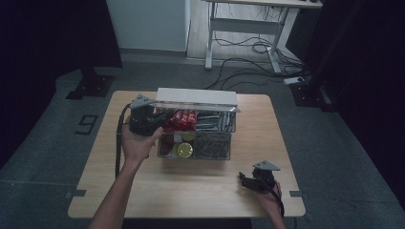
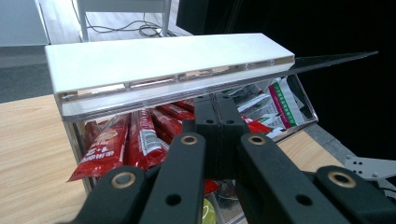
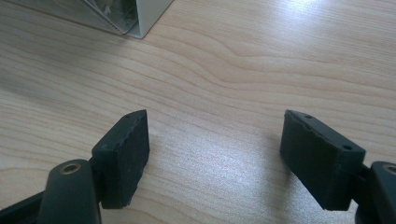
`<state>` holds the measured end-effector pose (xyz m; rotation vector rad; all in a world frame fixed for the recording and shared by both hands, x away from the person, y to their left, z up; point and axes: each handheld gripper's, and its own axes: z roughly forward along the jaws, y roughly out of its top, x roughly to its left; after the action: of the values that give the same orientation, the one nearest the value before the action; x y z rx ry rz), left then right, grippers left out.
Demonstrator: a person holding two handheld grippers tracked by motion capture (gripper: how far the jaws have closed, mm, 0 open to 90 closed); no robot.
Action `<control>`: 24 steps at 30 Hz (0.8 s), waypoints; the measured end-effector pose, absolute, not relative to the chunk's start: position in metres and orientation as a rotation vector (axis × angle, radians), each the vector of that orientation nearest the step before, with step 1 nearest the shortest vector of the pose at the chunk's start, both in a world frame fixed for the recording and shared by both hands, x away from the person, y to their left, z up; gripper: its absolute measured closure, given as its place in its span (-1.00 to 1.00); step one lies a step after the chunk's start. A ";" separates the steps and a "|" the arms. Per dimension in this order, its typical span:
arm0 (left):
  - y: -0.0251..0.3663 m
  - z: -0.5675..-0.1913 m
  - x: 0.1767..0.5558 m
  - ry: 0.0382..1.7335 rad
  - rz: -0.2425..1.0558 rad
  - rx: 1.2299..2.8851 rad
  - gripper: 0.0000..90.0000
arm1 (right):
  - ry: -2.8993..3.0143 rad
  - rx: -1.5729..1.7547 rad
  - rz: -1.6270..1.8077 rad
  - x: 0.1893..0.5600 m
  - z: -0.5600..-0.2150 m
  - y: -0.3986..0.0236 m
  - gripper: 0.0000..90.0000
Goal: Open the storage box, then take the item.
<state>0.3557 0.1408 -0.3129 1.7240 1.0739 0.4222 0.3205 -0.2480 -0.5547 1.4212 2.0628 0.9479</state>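
Right up close, the left tool [image 2: 217, 116] has its jaws pressed flat together, nothing between them, nosing in under the raised white lid [image 2: 159, 60] of the clear box [image 1: 228, 143]. Just beyond its tips lie red packets [image 2: 140, 135]. Over at the right tool [image 3: 215, 154], the jaws are spread wide above bare table [image 3: 243, 60], the box well apart from it.

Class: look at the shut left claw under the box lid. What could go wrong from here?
1. The lid seems to rest on the shut left claw; it could slip off and slam down.
2. Red packets lie close under that claw and might snag.
3. The right claw is open on the table, not steadying the box.
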 end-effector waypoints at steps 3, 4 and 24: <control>0.141 -0.313 0.356 1.075 0.417 1.724 1.00 | 2.061 1.422 0.947 0.320 -0.555 -0.248 -0.46; 0.141 -0.313 0.357 1.075 0.415 1.725 1.00 | 2.060 1.422 0.947 0.320 -0.555 -0.248 -0.45; 0.143 -0.317 0.363 1.069 0.384 1.725 1.00 | 1.997 1.388 1.086 0.314 -0.527 -0.236 -0.16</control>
<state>0.3625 0.1432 -0.3166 1.7246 1.0695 0.3839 0.3141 -0.2364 -0.5267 1.3877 1.9970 1.0859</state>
